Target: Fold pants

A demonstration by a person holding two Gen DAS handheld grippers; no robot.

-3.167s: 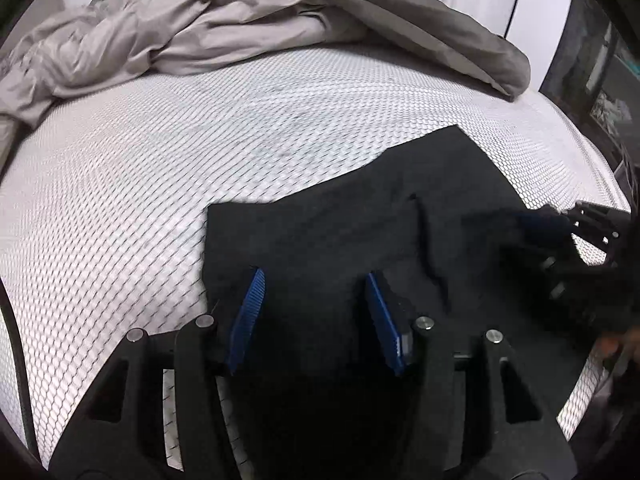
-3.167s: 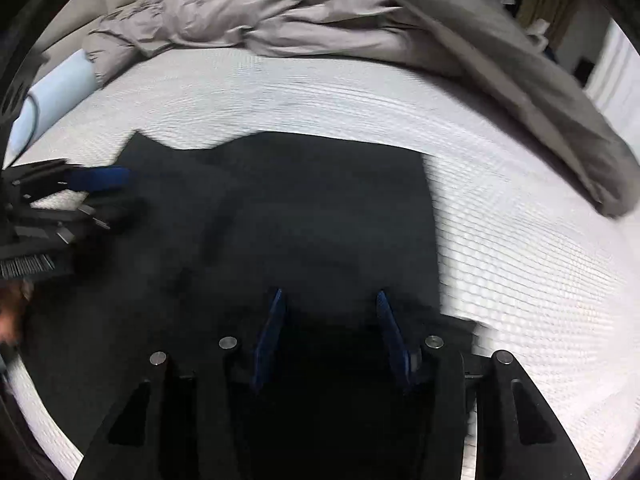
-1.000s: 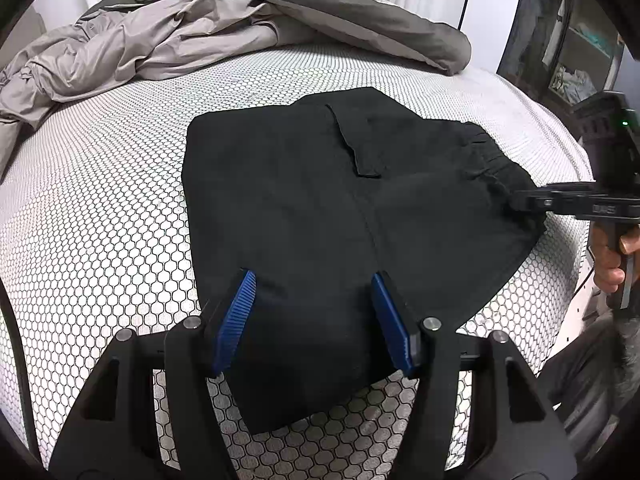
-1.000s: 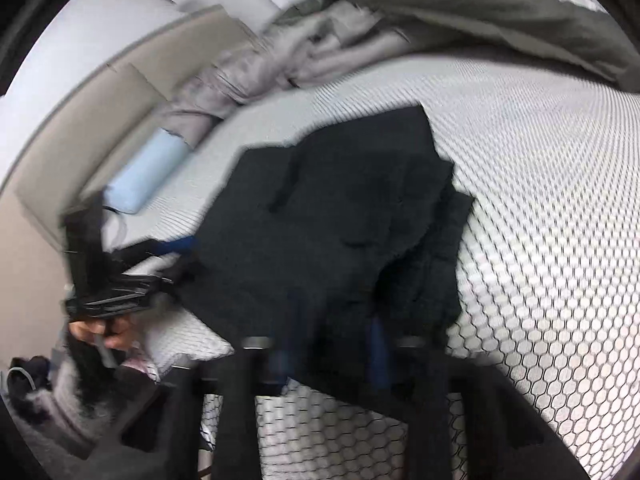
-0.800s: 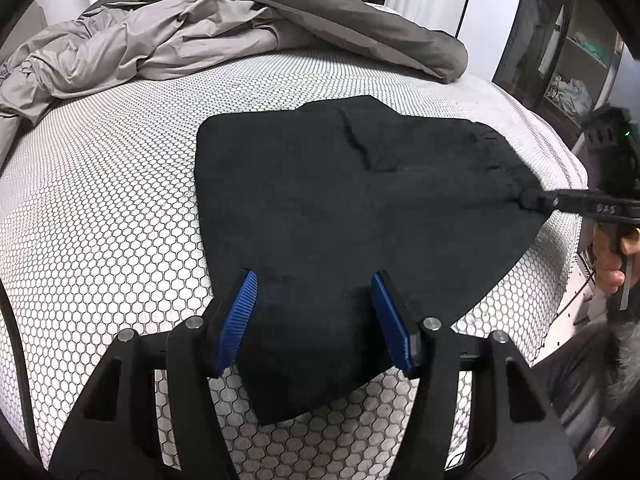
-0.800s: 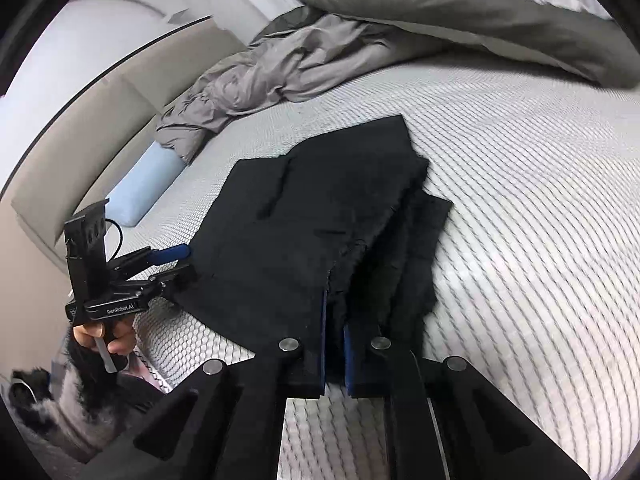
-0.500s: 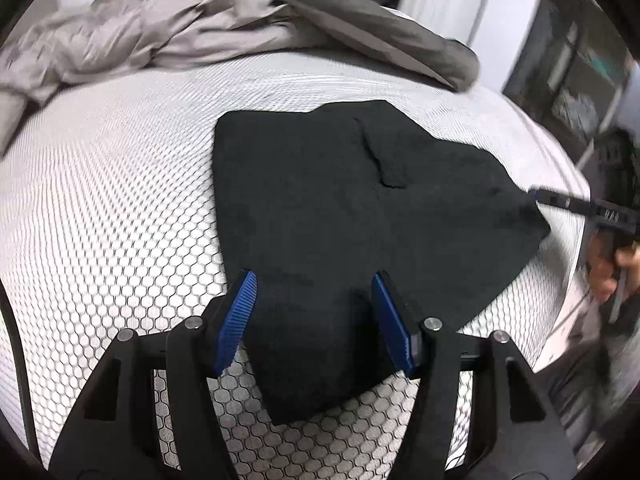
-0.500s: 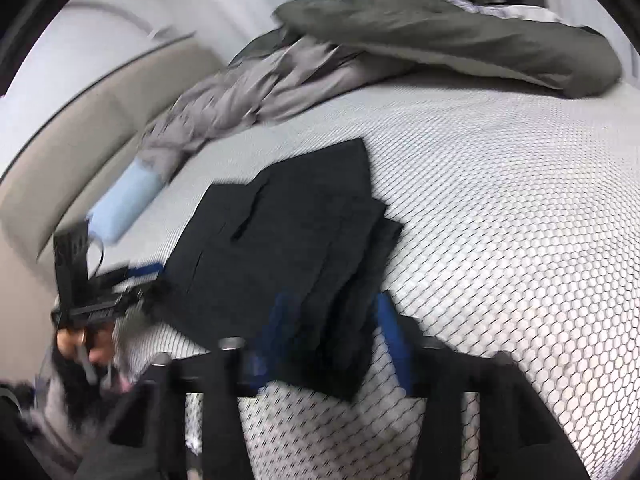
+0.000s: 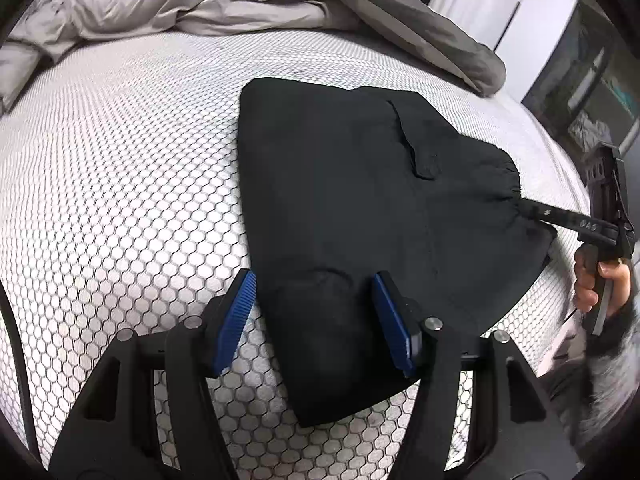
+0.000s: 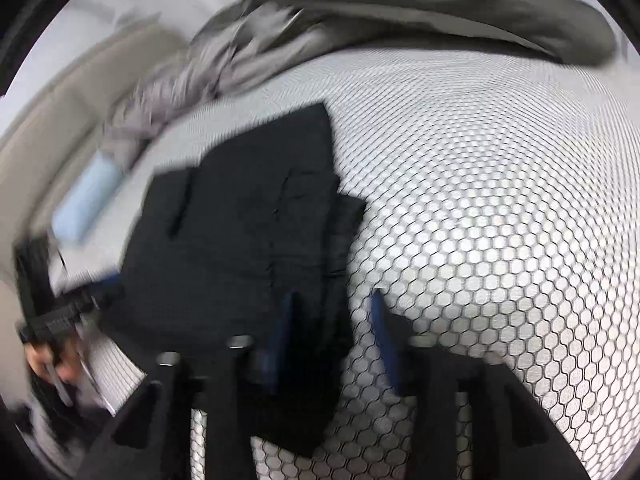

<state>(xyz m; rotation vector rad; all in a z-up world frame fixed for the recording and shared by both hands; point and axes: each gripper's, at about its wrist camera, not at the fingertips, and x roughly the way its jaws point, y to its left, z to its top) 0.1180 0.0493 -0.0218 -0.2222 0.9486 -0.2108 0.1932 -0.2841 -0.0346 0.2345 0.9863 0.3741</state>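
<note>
Fingers first: the left gripper (image 9: 314, 320) has its blue pads (image 9: 236, 318) spread fairly wide, hovering over the near corner of the black pants (image 9: 360, 208) with fabric showing between them, but the pads aren't pressing on it. The right gripper (image 10: 332, 340) also has its jaws apart, with nothing pinched. Its view is pretty blurry, but one blue pad sits over the edge of the pants (image 10: 240, 248) and the other over bare mattress (image 10: 500, 200).

The pants themselves lie folded into a compact dark stack on the white mattress (image 9: 120, 184) with the honeycomb pattern. From the right wrist view, a lower layer sticks out a bit past the top layer on the right-hand edge. A pocket flap or seam shows on the top face.

In the left wrist view the right gripper (image 9: 528, 210) comes in from the right edge, its tip at the gathered waistband corner, with the person's hand (image 9: 596, 280) wrapped around the handle. A rumpled grey duvet (image 9: 240, 0) is piled at the far side of the bed, well apart from the pants. A light blue pillow (image 10: 84, 200) lies by the headboard side.
</note>
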